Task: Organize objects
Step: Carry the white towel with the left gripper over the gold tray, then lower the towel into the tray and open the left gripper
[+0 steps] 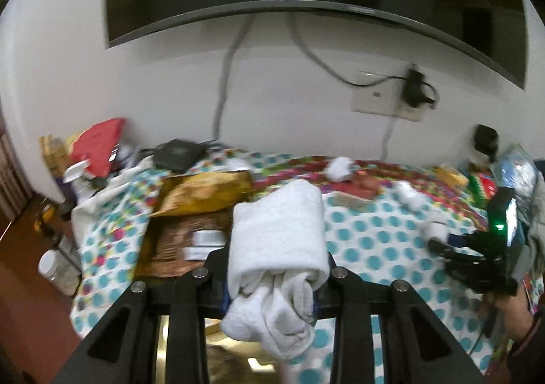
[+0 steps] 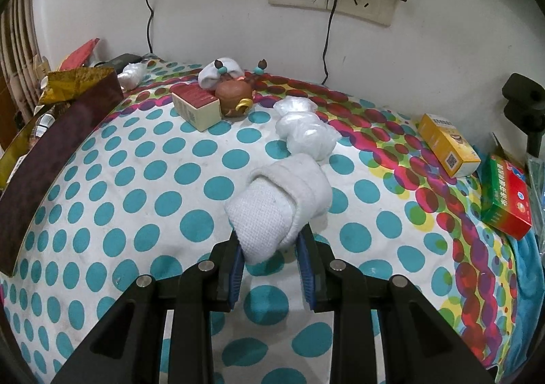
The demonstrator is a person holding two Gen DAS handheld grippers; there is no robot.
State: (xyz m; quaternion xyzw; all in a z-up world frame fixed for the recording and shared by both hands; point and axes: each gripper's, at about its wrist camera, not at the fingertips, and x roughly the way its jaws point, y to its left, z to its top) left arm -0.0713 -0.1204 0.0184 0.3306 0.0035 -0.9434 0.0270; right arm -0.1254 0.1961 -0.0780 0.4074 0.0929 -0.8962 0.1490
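Note:
My left gripper [image 1: 272, 285] is shut on a rolled white towel [image 1: 276, 237] and holds it up above the spotted tablecloth [image 1: 368, 241], beside the open gold-lined box [image 1: 184, 230]. My right gripper [image 2: 272, 251] is shut on a small rolled white sock bundle [image 2: 276, 203], low over the tablecloth [image 2: 136, 179]. The right gripper also shows in the left wrist view [image 1: 439, 241] at the right, with a small white roll at its tips.
A cream and red carton [image 2: 197, 108], a brown figurine [image 2: 236, 97], wrapped white bundles [image 2: 303, 132], a yellow box [image 2: 446, 145] and a red-green box [image 2: 507, 200] lie on the cloth. The dark box wall [image 2: 51, 152] stands left. Clutter [image 1: 92, 149] sits at the far left.

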